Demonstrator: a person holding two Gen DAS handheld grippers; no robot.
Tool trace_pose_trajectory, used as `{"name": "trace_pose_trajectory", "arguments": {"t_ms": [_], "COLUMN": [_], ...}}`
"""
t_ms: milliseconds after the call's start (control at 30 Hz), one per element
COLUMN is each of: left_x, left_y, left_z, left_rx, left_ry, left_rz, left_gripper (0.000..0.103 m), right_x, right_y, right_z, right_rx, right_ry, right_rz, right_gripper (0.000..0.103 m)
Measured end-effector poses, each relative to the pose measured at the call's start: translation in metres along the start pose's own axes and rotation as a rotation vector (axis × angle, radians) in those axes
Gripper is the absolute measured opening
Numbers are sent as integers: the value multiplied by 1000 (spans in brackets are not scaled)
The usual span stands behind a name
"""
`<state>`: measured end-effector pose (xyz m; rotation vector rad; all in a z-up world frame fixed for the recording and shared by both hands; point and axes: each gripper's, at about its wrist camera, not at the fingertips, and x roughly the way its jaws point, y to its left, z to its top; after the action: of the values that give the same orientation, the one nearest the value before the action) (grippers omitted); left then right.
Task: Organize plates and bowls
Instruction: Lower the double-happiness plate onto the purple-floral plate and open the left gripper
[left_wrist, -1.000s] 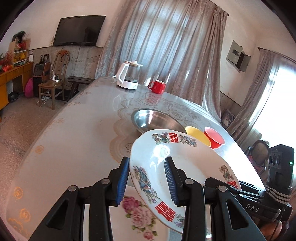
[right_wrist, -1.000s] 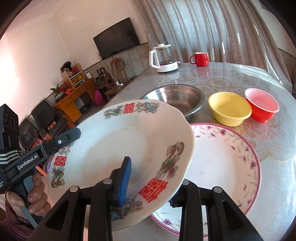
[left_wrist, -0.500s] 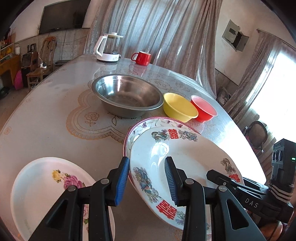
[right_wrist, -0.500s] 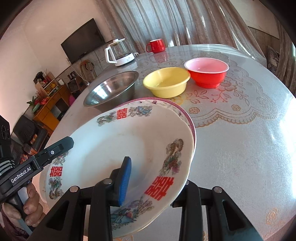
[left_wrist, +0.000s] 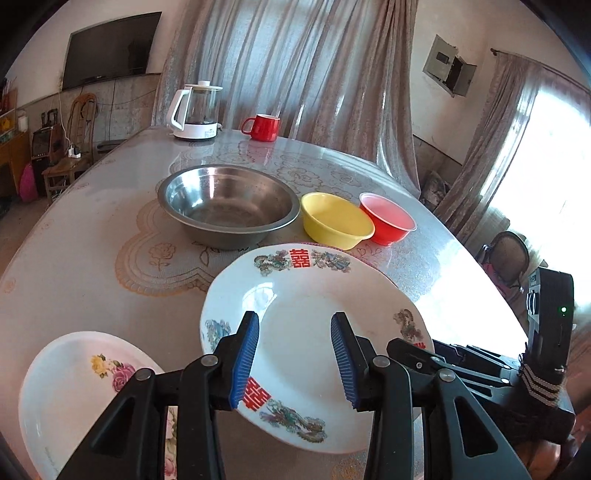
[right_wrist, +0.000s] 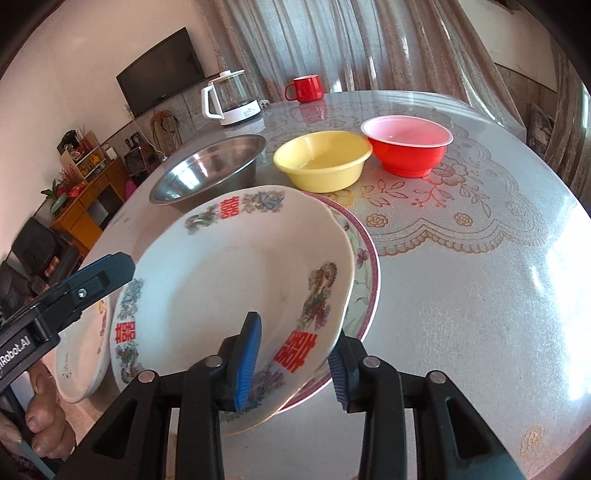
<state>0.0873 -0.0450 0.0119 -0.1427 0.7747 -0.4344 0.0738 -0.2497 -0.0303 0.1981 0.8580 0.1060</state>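
A white plate with red characters and dragons (left_wrist: 306, 314) (right_wrist: 236, 280) is held tilted over a purple-rimmed floral plate (right_wrist: 365, 266) on the table. My right gripper (right_wrist: 291, 362) is shut on its near rim, one finger above and one below. My left gripper (left_wrist: 295, 354) is open, its fingers just above the plate's left edge, not gripping. A white rose plate (left_wrist: 81, 391) (right_wrist: 85, 354) lies at the left. A steel bowl (left_wrist: 229, 203) (right_wrist: 210, 170), a yellow bowl (left_wrist: 336, 221) (right_wrist: 325, 158) and a red bowl (left_wrist: 388, 218) (right_wrist: 410, 144) stand behind.
A white kettle (left_wrist: 195, 114) (right_wrist: 232, 99) and a red mug (left_wrist: 262, 127) (right_wrist: 306, 88) stand at the far end of the round table (right_wrist: 480, 280). Chairs and furniture stand beyond the table's edges.
Both grippers carried the dragon plate to the right and lowered it over the purple-rimmed plate. The rose plate is left behind at the left. The left gripper now stands wider open.
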Motion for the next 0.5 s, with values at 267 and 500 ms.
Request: {"name": "trace_pose_trajectory", "arguments": {"t_ms": [267,500], "left_x": [-7,13], "left_y": [26,37], "left_z": [6,5], "left_rx": [-90,-102], "left_ry": [-23,47], "left_rz": [38,34], "left_gripper": [61,70], "right_x": [-3,-5], "right_y": [1,5], "right_z": [3,1], "right_rx": [-34,-57], "right_ry": [-19,-31], "right_rz": [-58,-83], "right_gripper": [34,33]}}
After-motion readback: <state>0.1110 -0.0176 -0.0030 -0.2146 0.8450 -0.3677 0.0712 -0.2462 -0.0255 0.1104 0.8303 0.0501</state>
